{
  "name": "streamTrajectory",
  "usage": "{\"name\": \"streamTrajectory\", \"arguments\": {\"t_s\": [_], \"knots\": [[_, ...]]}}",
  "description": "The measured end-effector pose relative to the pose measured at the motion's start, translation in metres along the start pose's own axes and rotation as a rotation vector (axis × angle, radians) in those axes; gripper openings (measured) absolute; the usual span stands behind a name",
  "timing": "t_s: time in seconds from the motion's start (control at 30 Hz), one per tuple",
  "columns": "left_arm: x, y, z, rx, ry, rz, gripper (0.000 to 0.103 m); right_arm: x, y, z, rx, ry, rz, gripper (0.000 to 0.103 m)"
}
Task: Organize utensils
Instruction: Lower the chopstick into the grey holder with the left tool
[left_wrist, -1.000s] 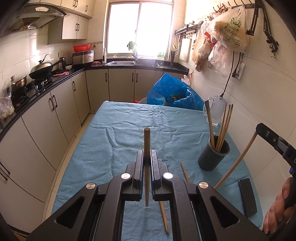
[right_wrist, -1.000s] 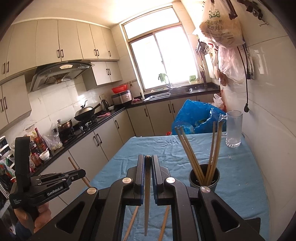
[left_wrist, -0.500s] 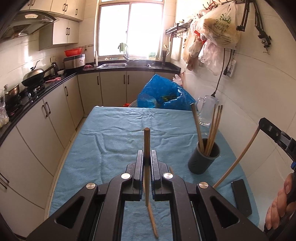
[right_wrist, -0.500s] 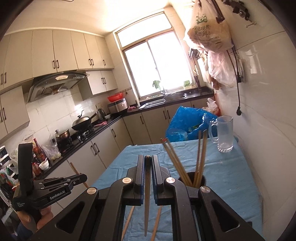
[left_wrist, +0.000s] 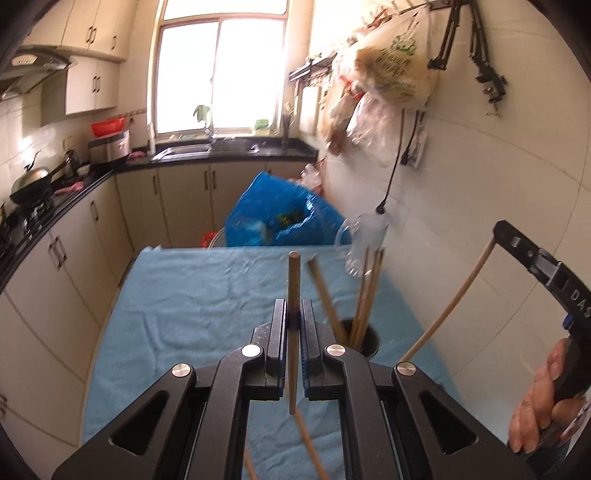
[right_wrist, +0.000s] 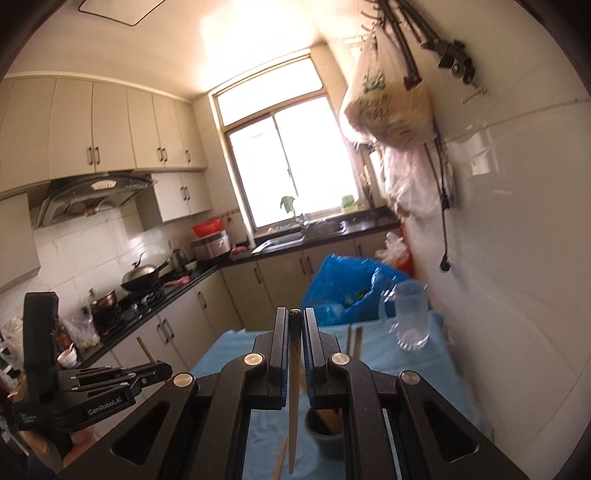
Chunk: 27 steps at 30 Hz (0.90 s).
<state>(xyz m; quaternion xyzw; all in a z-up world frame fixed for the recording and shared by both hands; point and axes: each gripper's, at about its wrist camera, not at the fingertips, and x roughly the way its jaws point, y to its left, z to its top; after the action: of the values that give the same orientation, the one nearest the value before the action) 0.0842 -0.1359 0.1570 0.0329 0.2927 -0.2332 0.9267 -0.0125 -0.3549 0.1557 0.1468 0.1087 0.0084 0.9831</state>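
My left gripper (left_wrist: 293, 314) is shut on a wooden chopstick (left_wrist: 294, 280) held upright above the blue tablecloth (left_wrist: 207, 295). A dark grey utensil cup (left_wrist: 364, 341) with several chopsticks stands just right of it. My right gripper (right_wrist: 294, 325) is shut on another chopstick (right_wrist: 294, 417), with the cup (right_wrist: 327, 437) below and right of its fingers. In the left wrist view the right gripper (left_wrist: 496, 236) holds its chopstick (left_wrist: 454, 299) slanting down. Loose chopsticks (left_wrist: 310, 446) lie on the cloth. The left gripper (right_wrist: 162, 369) shows at the left of the right wrist view.
A glass mug (right_wrist: 410, 317) stands on the table by the right wall. A blue plastic bag (left_wrist: 280, 218) sits beyond the table's far end. Kitchen counters (left_wrist: 55, 206) run along the left, and bags (left_wrist: 391, 74) hang on the right wall.
Both grippers have moved up and nearer to the cup, still holding their chopsticks. The cup now sits close under the fingers in both views.
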Motion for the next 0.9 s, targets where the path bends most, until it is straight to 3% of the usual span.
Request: {"name": "streamTrajectory", "arguments": {"t_s": [0.23, 0.43, 0.9], "knots": [[0.016, -0.031, 0.045, 0.008, -0.036, -0.061, 0.006, 0.02, -0.011, 0.029, -0.002, -0.025, -0.054, 0.008], [0.046, -0.045, 0.061, -0.019, -0.034, -0.094, 0.006, 0.04, -0.023, 0.032, -0.008, -0.017, -0.092, 0.008], [0.134, -0.038, 0.03, -0.063, 0.135, -0.083, 0.006, 0.108, -0.064, -0.017, 0.068, 0.194, -0.11, 0.009]]}}
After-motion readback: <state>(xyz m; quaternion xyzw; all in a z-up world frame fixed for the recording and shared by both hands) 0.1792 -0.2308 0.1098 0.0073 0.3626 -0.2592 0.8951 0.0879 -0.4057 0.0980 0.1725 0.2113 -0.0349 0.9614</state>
